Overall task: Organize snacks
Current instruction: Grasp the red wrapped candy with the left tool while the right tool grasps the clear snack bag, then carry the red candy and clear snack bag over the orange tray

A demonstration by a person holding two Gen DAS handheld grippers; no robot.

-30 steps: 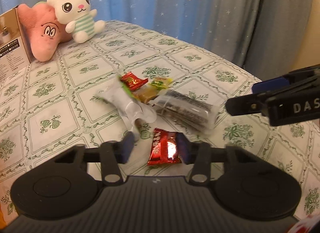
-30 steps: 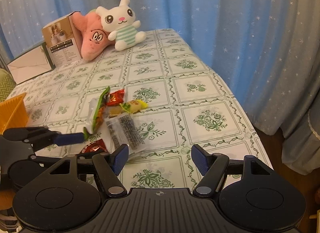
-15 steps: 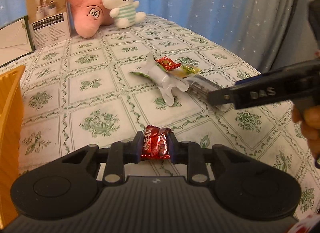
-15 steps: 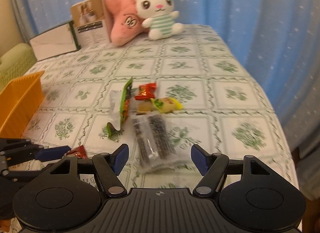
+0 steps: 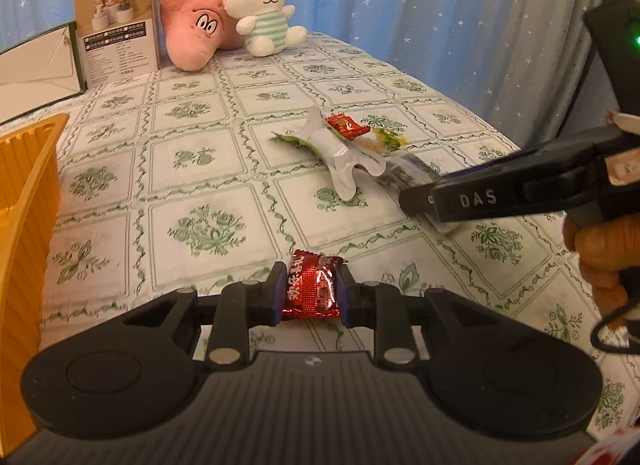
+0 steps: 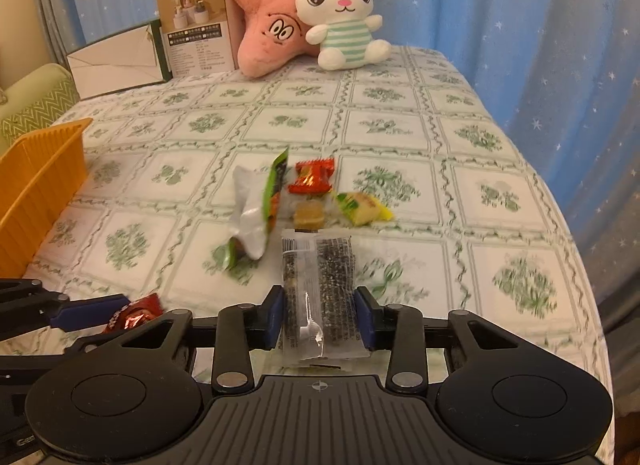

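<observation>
My left gripper is shut on a red foil candy, held above the tablecloth; it shows in the right wrist view at lower left. My right gripper is shut on a clear packet of dark seaweed strips. It shows in the left wrist view over the snack pile. On the table lie a silver and green pouch, a red candy, a yellow candy and a clear-wrapped brown sweet. An orange basket stands at the left.
At the back stand a pink star plush, a white bunny plush, a brown carton and a white envelope box. The table's edge drops off on the right toward blue curtains.
The left gripper closed on the red foil candy and lifted it toward the left. The right gripper moved onto the seaweed packet and closed on it.
</observation>
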